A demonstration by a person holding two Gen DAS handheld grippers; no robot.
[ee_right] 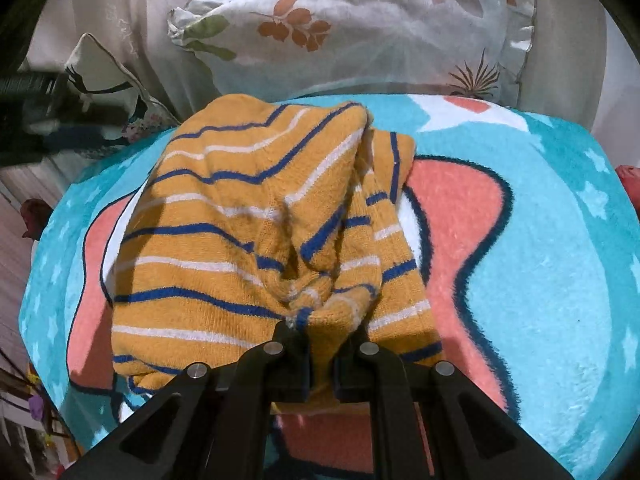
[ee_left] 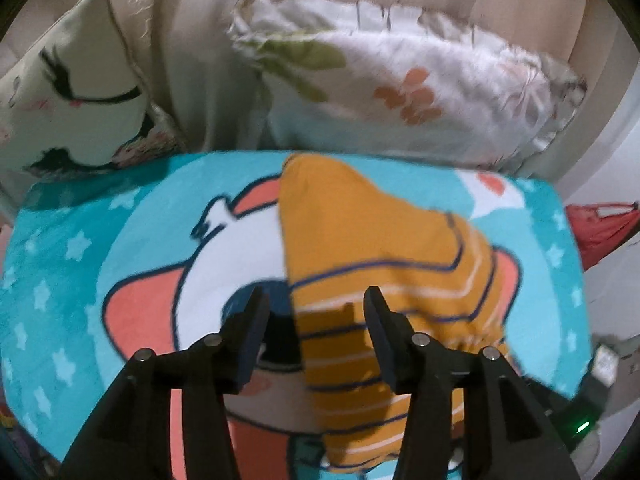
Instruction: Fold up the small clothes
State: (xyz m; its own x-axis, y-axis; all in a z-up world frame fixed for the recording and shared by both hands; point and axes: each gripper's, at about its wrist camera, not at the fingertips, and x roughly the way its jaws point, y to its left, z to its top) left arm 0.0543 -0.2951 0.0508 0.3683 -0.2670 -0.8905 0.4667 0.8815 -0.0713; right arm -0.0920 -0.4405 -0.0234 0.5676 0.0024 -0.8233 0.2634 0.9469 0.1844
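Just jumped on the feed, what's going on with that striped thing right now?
A person with a gripper in each hand is folding a small mustard-yellow striped garment on a turquoise cartoon blanket. The right gripper is pinched shut on a bunched bit of the knit at its near edge. The left gripper is open above the garment's left edge, holding nothing. The garment lies partly doubled over, not yet a neat fold. Two pillows sit behind.

Both wrist cameras look steeply down along their jaws from close above, facing the floral pillow (ee_left: pixel 400 92), and they share the striped orange garment (ee_right: pixel 248 232) on the turquoise cartoon blanket (ee_left: pixel 80 264).
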